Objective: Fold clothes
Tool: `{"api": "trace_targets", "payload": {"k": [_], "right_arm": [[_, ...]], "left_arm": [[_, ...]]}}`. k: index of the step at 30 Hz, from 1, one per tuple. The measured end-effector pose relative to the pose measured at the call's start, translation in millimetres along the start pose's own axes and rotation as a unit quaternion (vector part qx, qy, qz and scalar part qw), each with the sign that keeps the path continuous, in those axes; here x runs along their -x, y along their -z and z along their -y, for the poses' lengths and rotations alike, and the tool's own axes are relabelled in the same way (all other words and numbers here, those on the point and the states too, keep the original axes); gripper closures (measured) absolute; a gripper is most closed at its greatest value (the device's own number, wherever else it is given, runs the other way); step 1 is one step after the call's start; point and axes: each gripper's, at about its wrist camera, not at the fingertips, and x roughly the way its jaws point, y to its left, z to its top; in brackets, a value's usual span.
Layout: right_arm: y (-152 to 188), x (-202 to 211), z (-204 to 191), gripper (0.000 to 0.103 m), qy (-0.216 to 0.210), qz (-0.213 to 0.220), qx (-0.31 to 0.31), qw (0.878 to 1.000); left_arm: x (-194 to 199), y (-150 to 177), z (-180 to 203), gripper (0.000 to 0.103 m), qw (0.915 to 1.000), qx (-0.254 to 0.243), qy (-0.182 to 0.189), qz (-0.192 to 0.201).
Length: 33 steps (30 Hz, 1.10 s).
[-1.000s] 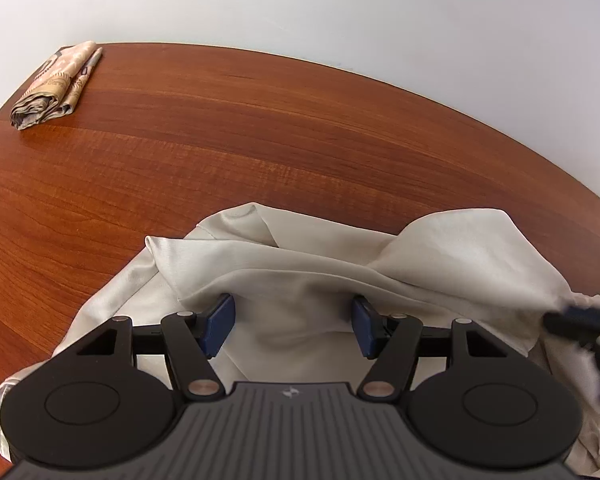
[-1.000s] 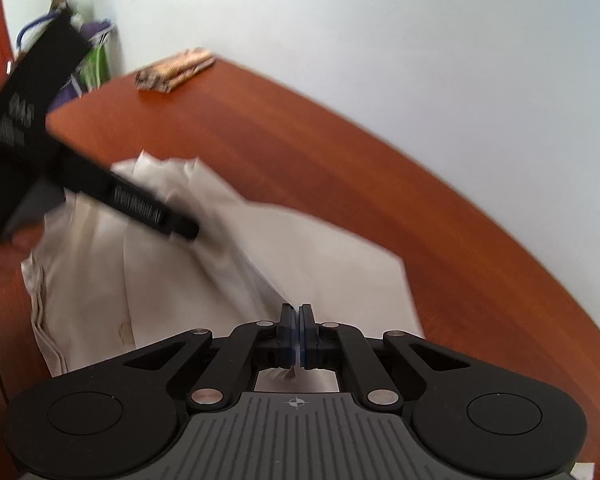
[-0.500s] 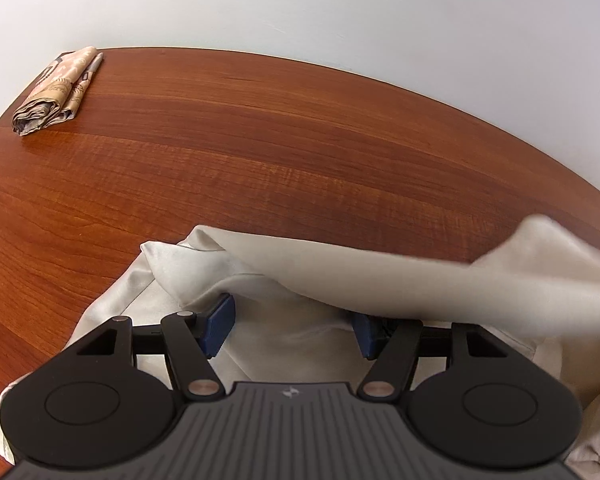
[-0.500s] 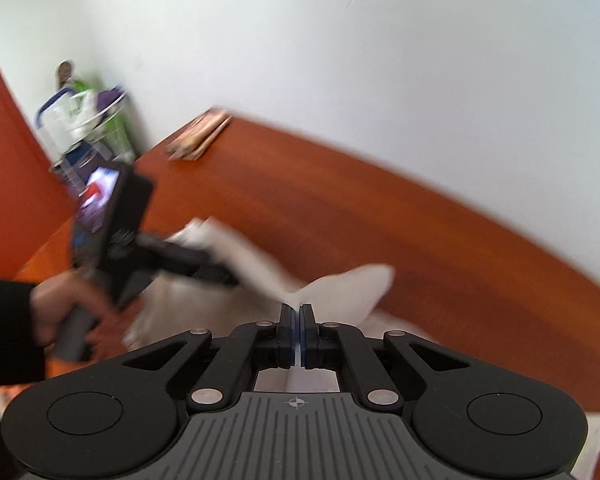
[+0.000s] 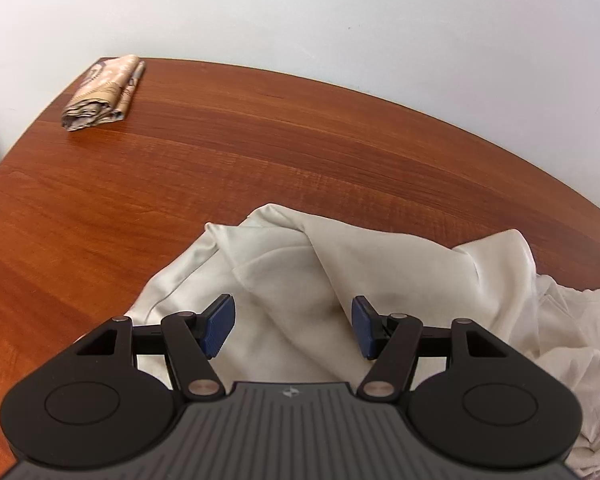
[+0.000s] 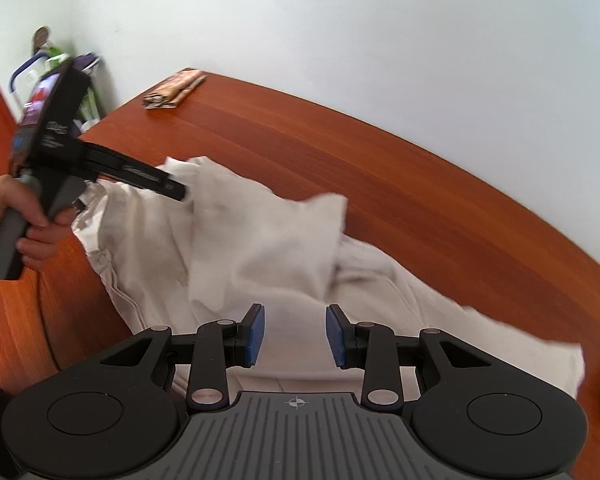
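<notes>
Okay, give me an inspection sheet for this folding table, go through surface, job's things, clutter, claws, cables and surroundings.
Surface: reddish wooden table, bare apart from two cloth items.
Job's things: cream garment lies rumpled near the front edge, one flap folded over its middle; patterned folded cloth sits at the far left corner.
Clutter: a pale object at the table's right edge, cut off by the right wrist view, unidentifiable.
Claws: left claw open above the garment, nothing gripped; right claw opening, pads clear of the fabric.
Cables: nothing seen.
Surroundings: plain white wall; a rack with bags in the corner.
</notes>
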Motion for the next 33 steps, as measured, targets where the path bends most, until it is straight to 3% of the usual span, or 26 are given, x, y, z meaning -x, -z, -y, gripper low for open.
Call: {"api": "trace_targets", "payload": {"k": [11,19,23,33], "right_arm": [[67,53,51,0.066,0.06,-0.012,-0.081,0.995],[111,69,92,0.065,0.083,-0.021,-0.138,0.987],[129,60,111,0.058,0.063,-0.023,-0.177,0.982],[143,12,130,0.058,0.016,-0.026,-0.233,0.972]], "left_arm": [[53,27,16,0.034,0.9998,-0.005,-0.003,0.018],[79,54,42,0.034,0.9998,-0.011,-0.005,0.019],[87,68,58,0.034,0.9995,-0.021,-0.009,0.019],[108,93,82,0.034,0.9989,-0.034,-0.018,0.025]]}}
